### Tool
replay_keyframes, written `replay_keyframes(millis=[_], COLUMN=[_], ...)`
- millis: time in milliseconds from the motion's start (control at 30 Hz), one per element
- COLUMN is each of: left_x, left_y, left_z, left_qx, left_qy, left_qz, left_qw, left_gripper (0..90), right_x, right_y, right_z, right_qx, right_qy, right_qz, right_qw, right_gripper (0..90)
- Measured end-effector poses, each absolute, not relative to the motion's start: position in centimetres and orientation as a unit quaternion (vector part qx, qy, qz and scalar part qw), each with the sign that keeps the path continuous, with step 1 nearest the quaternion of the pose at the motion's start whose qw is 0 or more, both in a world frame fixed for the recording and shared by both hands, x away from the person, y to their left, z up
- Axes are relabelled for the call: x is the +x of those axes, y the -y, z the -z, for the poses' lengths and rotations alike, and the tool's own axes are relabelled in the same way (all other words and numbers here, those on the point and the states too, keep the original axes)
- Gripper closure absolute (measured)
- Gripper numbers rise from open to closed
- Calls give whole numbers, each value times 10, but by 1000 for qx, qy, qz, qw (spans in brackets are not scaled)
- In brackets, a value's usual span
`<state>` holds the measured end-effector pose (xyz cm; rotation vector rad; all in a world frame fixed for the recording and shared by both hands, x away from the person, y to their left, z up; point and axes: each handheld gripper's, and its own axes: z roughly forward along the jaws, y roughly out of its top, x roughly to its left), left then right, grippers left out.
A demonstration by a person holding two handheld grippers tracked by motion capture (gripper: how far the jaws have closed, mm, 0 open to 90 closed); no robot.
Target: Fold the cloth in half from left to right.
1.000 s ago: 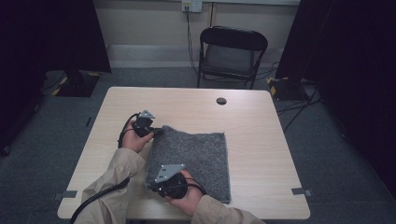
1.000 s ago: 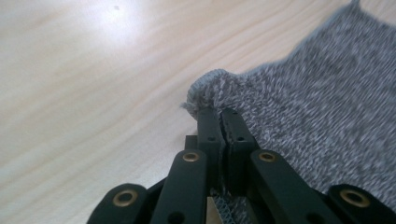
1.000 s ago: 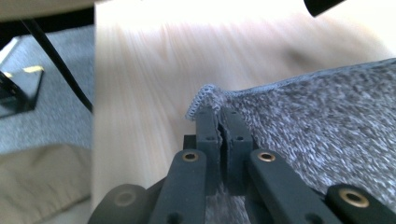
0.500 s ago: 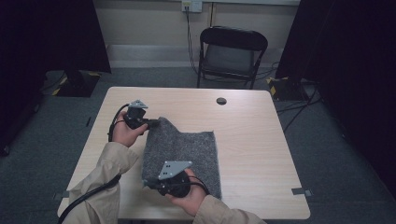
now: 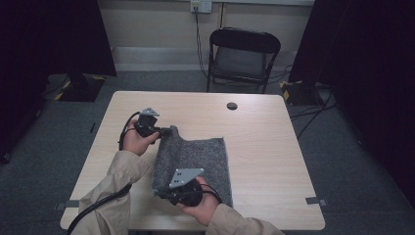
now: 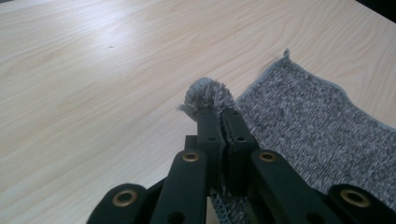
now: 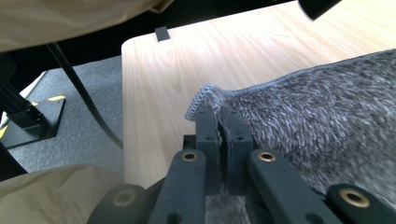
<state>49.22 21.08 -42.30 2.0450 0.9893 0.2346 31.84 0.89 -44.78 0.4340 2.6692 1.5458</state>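
Observation:
A grey fuzzy cloth [image 5: 200, 159] lies on the light wooden table [image 5: 264, 132], its left edge raised off the surface. My left gripper [image 5: 170, 131] is shut on the cloth's far left corner. In the left gripper view a tuft of the cloth [image 6: 205, 94] sticks out past the closed left gripper [image 6: 220, 115]. My right gripper [image 5: 159, 192] is shut on the near left corner, by the table's front edge. In the right gripper view the hemmed corner of the cloth [image 7: 204, 99] is pinched in the right gripper [image 7: 219, 114], and the rest spreads to the right.
A small black round disc [image 5: 232, 105] sits near the table's far edge. A black folding chair [image 5: 242, 56] stands behind the table. Bare tabletop lies to the right of the cloth and to the left of my left hand. Cables trail from both grippers.
My left gripper has lifted the far corner and carried it a little farther back and left. The cloth's left edge has risen and bunched, and the cloth has slid slightly left.

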Motion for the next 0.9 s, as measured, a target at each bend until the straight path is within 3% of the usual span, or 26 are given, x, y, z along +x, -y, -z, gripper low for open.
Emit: replay_keyframes(millis=[500, 900], left_x=[481, 494], left_y=[-271, -184], left_z=[411, 400], left_qx=[815, 844], left_qy=[-412, -340], left_qz=[-117, -99], left_qw=[391, 403], left_gripper=[877, 876], right_x=[321, 313], right_y=[-61, 4], right_z=[446, 432], right_qx=[110, 144], right_qy=[-851, -852], right_qz=[-514, -504], right_qw=[-18, 11], right_gripper=[877, 876])
